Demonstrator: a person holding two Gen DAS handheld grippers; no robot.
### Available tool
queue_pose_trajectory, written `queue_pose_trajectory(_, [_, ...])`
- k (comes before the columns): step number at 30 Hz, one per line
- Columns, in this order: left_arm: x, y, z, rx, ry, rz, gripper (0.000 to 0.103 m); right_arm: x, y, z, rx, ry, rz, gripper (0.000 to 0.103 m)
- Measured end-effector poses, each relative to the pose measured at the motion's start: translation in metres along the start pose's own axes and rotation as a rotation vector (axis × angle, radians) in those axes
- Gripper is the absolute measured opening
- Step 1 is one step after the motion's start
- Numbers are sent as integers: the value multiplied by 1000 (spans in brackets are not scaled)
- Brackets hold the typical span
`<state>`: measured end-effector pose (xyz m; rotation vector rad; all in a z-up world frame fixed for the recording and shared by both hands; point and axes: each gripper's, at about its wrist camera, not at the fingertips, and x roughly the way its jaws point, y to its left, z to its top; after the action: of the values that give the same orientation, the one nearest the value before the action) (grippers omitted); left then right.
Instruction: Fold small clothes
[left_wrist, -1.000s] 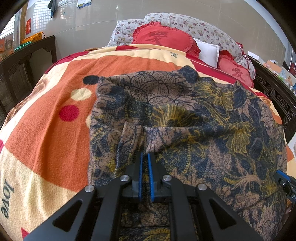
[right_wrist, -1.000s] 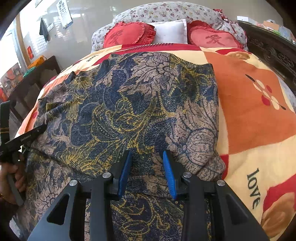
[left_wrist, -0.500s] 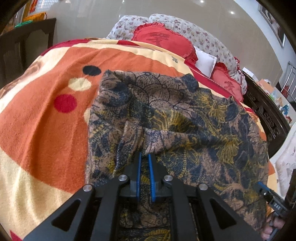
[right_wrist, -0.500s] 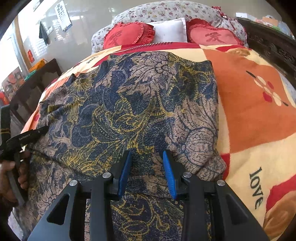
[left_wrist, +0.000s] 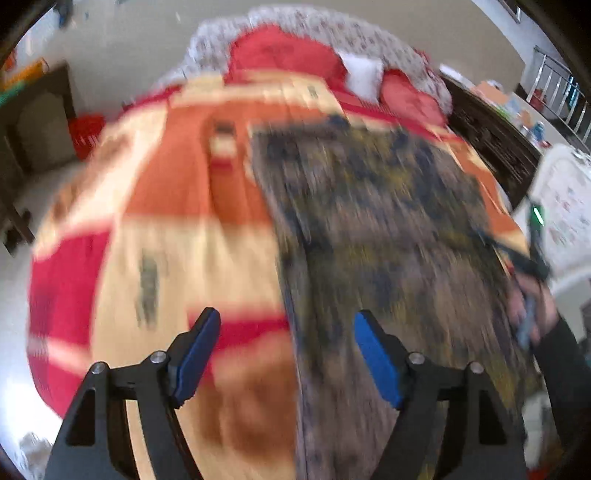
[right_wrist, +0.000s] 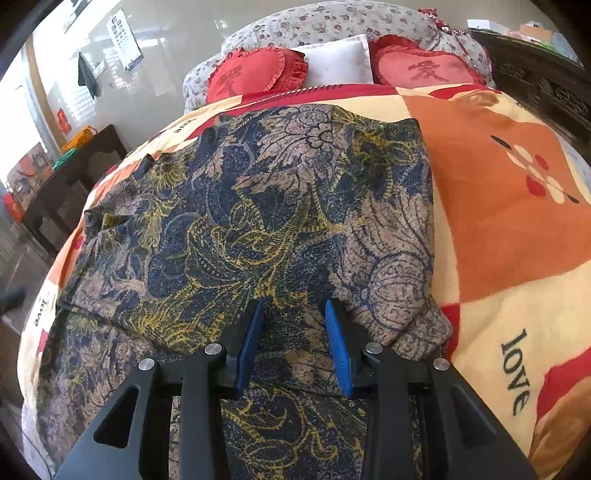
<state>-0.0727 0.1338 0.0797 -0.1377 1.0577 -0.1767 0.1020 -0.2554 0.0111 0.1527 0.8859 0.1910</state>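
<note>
A dark floral garment (right_wrist: 258, 221) in blue, tan and yellow lies spread on the bed, its near part folded over itself. My right gripper (right_wrist: 295, 325) rests at that folded edge. Its jaws stand partly apart with flat cloth between the blue pads (right_wrist: 251, 339), and no pinch shows. The left wrist view is blurred by motion. There my left gripper (left_wrist: 284, 332) hovers above the garment's (left_wrist: 388, 240) left edge with its jaws opening wide and nothing held between them. At that view's right edge a hand (left_wrist: 532, 317) holds the right gripper.
An orange, cream and red blanket (right_wrist: 517, 221) covers the bed. Red heart cushions (right_wrist: 255, 74) and a white pillow (right_wrist: 336, 62) sit at the head. A dark wooden bed frame (right_wrist: 546, 92) runs along the right, and a dark side table (right_wrist: 66, 177) stands at the left.
My left gripper let go of the cloth fold, opened wide and pulled back, up and to the left. The right gripper stayed still.
</note>
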Motion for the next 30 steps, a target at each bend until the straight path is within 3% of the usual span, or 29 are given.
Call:
queue_pose_trajectory(3, [-7, -10, -55, 24, 105, -62, 78, 0, 2, 0, -6, 0, -6, 45])
queue_pose_trajectory(8, [-37, -28, -131, 53, 180, -135, 78, 0, 4, 0, -17, 2, -20, 45])
queue_pose_trajectory(12, [-32, -21, -169, -11, 239, -163, 72, 0, 6, 0, -21, 3, -26, 45])
queue_pose_trajectory(16, [-16, -11, -178, -86, 253, -192, 52, 1, 7, 0, -25, 4, -33, 45])
queue_pose_trajectory(20, [-1, 0, -179, -105, 270, -173, 51, 1, 9, 0, -32, 4, -43, 45])
queue_pose_trajectory(24, [2, 8, -180, -130, 269, -209, 47, 1, 9, 0, -31, 4, -41, 45])
queue_pose_trajectory(27, [1, 6, -182, -136, 275, -263, 11, 2, 9, 0, -31, 4, -41, 45])
queue_pose_trajectory(30, [-3, 4, -182, -124, 260, -269, 9, 3, 9, -1, -34, 4, -45, 45])
